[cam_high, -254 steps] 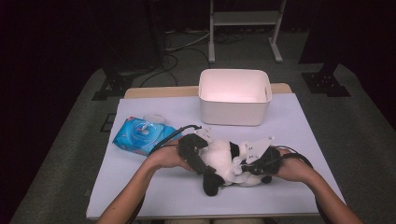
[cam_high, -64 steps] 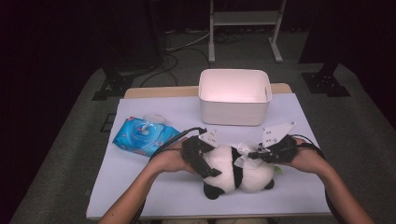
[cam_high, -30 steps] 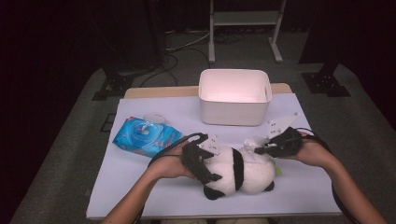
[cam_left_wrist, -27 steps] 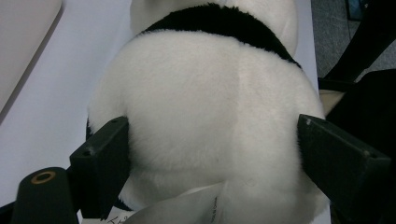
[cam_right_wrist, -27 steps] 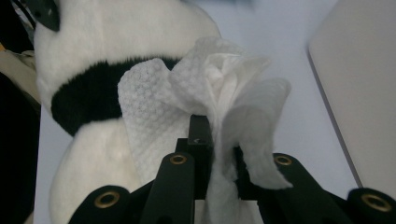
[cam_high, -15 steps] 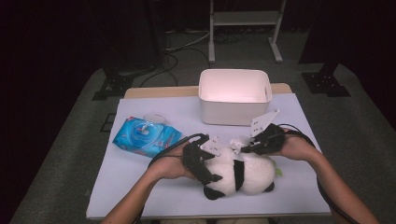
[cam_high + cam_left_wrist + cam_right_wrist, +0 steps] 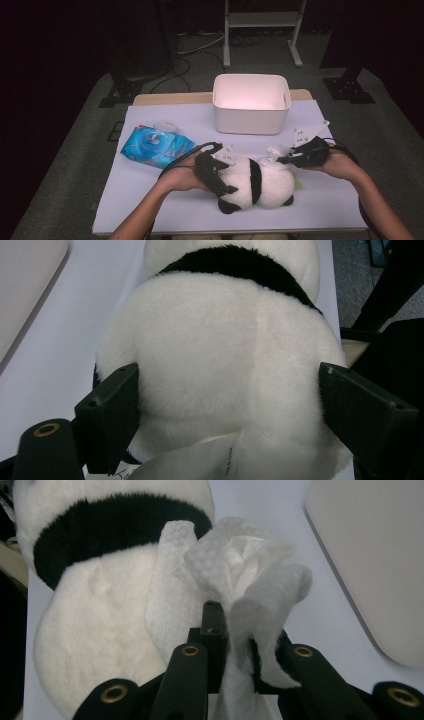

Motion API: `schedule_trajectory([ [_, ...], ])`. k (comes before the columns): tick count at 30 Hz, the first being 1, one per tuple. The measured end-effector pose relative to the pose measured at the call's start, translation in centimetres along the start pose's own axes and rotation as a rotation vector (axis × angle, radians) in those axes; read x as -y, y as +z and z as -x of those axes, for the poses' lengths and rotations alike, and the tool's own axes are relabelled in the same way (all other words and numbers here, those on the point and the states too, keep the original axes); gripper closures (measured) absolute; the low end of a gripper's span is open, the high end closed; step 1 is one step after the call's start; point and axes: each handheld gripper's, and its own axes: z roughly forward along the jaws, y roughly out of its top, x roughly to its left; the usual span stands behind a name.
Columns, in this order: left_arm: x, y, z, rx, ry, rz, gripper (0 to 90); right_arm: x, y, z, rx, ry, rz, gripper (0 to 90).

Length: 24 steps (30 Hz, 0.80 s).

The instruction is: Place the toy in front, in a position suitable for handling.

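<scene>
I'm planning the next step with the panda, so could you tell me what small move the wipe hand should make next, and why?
Probably bring the wipe down onto the panda's white fur and stroke. The right gripper pinches the crumpled wipe at the toy's upper side, and the left gripper clamps the body wide, steadying it on the table.

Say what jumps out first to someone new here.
The panda plush lying on its side at the near middle of the table, with the left gripper clamped around its white body. Next, the right gripper pinching a crumpled white wipe against the plush. Behind stand a white bin and, at left, a blue wipes pack.
</scene>
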Motion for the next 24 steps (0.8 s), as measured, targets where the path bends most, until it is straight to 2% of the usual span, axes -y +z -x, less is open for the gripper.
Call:
schedule_trajectory([
  [6, 0.2, 0.0, -0.1, -0.009, -0.016, 0.003, 14.0, 1.4, -0.7, -0.3, 0.016, 0.020, 0.007, 78.2],
  [12, 0.8, 0.0, -0.7, -0.010, -0.052, 0.006, 14.4, 3.3, -1.4, -0.9, 0.032, 0.036, 0.004, 77.6],
  [17, 0.7, 0.0, -0.7, -0.012, -0.052, 0.000, 14.4, 4.5, -1.7, -1.8, 0.034, 0.048, 0.006, 77.6],
  [24, 0.9, -0.1, -0.9, -0.011, -0.060, -0.002, 14.3, 5.2, -2.2, -2.9, 0.025, 0.050, 0.030, 77.6],
])
